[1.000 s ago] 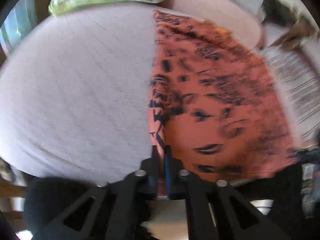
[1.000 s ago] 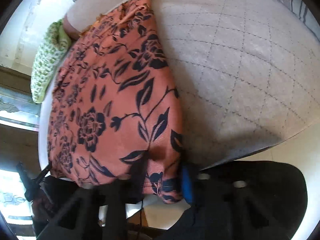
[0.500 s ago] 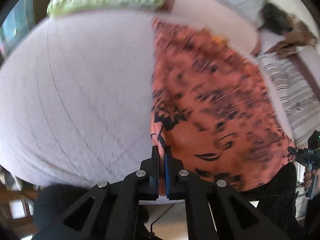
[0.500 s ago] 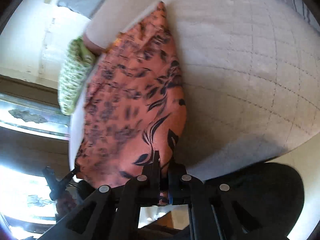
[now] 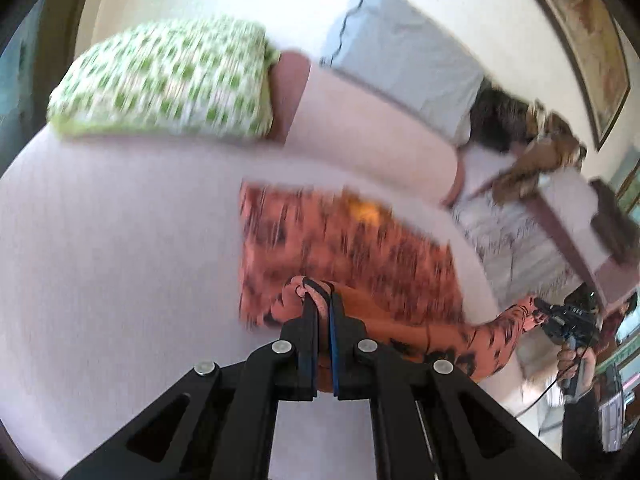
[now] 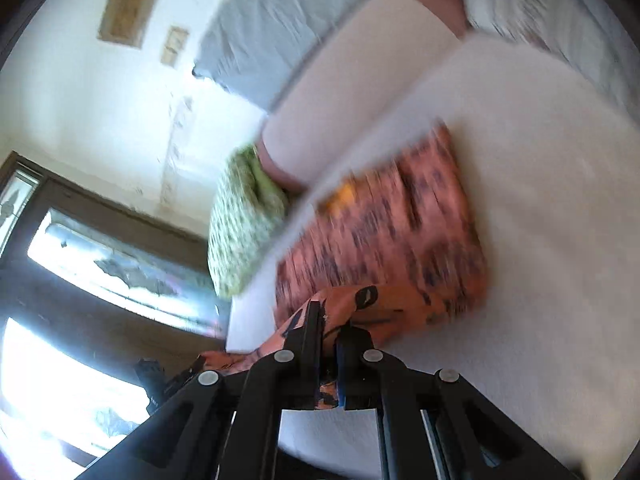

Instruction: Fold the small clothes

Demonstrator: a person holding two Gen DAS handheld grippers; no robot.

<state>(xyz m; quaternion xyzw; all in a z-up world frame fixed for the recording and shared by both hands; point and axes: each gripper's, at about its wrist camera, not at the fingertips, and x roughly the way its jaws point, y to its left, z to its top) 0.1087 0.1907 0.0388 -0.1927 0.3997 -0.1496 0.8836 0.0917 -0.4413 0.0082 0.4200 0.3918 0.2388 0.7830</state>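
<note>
Seen from the left wrist only: the right gripper [image 5: 538,312] at the lower right edge of the frame, held in a hand [image 5: 573,364], pinching the far corner of the orange floral garment [image 5: 352,256]; also a brown patterned cloth [image 5: 532,148] heaped at the upper right, a striped white cloth [image 5: 508,236] below it, and a framed picture [image 5: 588,32] along the upper right rim. Seen from the right wrist only: a bright window [image 6: 120,276] at the left, two small frames [image 6: 128,12] on the wall at the upper left, and, at the lower left, a dark blurred shape too unclear to tell apart.

Shared by both views: a green-and-white patterned pillow [image 5: 168,84], a grey pillow [image 5: 404,64] and a pale bolster [image 5: 372,128] behind the garment, all on a white quilted bed [image 5: 120,260].

Left gripper [image 5: 320,300] pressed together on a bunched corner of the garment, low in the frame's centre. Right gripper likewise clamped on its own corner in the right wrist view, low centre. Near edge of the garment lifted off the bed and strung between the two grippers; the rest lay flat on the bed at mid-frame, heavily blurred.

No containers visible.
</note>
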